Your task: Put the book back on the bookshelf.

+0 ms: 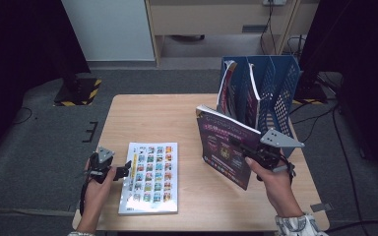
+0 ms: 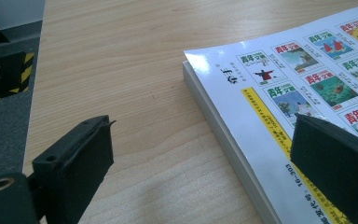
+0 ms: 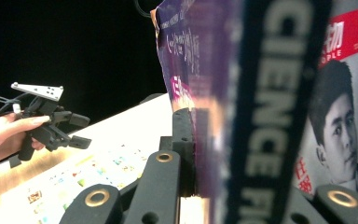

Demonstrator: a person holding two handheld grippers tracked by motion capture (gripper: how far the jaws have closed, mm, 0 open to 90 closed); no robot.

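Your left tool (image 1: 123, 170) rests low over the bench (image 1: 147, 118), jaws spread wide with nothing between them; the white-covered magazine (image 1: 150, 177) lies flat just beside it, one jaw over its near edge. Your right tool (image 1: 243, 150) is clamped on the purple magazine (image 1: 224, 147), holding it upright above the bench. Just beyond it stands the blue file rack (image 1: 275, 93), with other magazines (image 1: 229, 88) in it.

The book (image 1: 225, 147) was purple. The white book (image 1: 149, 178) had rows of little colourful pictures. The rack (image 1: 279, 86) was blue.
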